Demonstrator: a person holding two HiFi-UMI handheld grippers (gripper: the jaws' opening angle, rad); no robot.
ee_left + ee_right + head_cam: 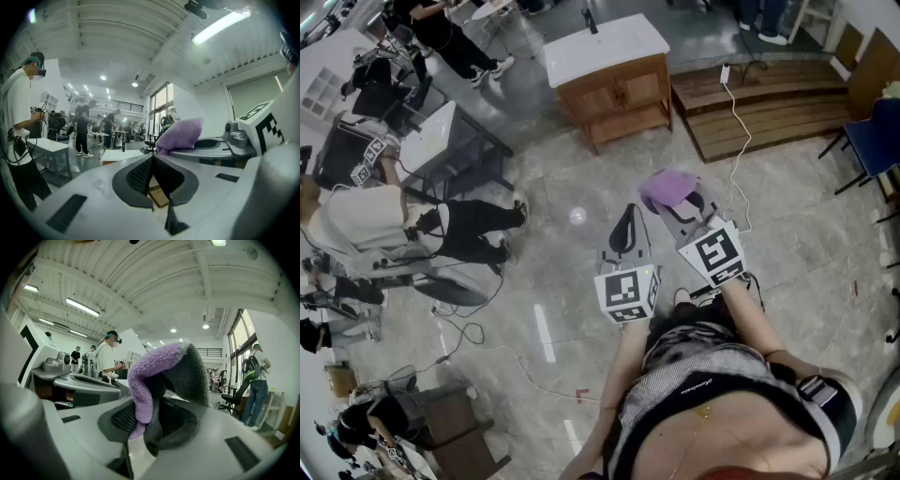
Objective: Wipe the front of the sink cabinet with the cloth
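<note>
Cloth (pixel 157 364) between right tongs (pixel 152 420)

The head camera looks steeply down at the floor (pixel 787 244), the sink cabinet (pixel 614 89) far off at 12 o'clock, while each tool's camera peers close and nearly level along its own jaws, both sharing the cloth (pixel 183 133), at 2 o'clock from the left tool (pixel 152 158).

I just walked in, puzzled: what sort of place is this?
Probably a large indoor workshop or test hall: a sink cabinet stands loose on the floor, a cable trails beside it, and people work nearby.
</note>
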